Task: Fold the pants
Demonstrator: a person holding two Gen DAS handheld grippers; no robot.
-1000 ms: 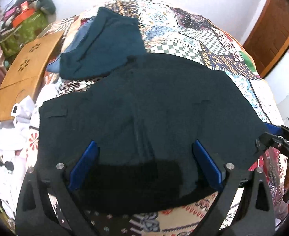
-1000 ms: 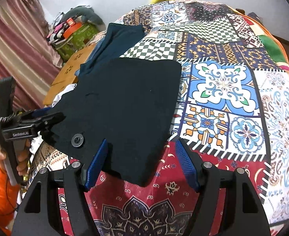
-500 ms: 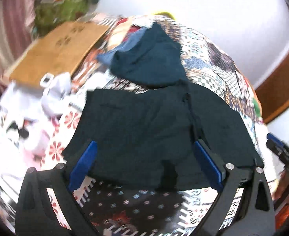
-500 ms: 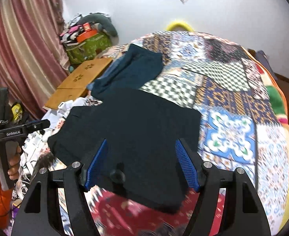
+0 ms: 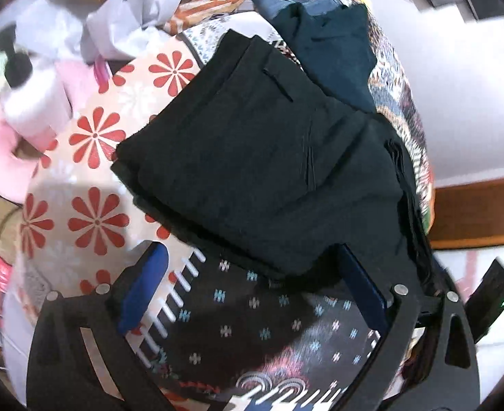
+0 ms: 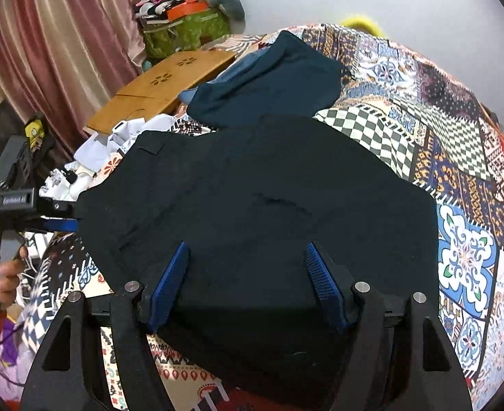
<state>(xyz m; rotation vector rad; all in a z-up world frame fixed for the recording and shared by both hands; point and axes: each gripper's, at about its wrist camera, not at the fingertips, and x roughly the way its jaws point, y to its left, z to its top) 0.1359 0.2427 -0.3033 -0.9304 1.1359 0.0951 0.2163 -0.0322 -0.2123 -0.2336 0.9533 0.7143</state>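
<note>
The black pants (image 6: 259, 205) lie folded flat on the patchwork bedspread (image 6: 464, 157); in the left wrist view they (image 5: 269, 157) show a welt pocket and stacked layers at the near edge. My left gripper (image 5: 252, 274) is open and empty, just short of the pants' near corner; it also shows at the left in the right wrist view (image 6: 60, 214). My right gripper (image 6: 248, 274) is open, its blue pads on either side of the pants' near edge, holding nothing.
A folded dark teal garment (image 6: 272, 82) lies just beyond the pants. A wooden lap tray (image 6: 169, 82), white and pink clothes (image 5: 132, 24) and clutter sit at the bed's left side. A curtain (image 6: 46, 41) hangs left.
The left gripper has swung around to the pants' left corner and tilted steeply. The right gripper has moved in over the pants' near edge. Both stay open.
</note>
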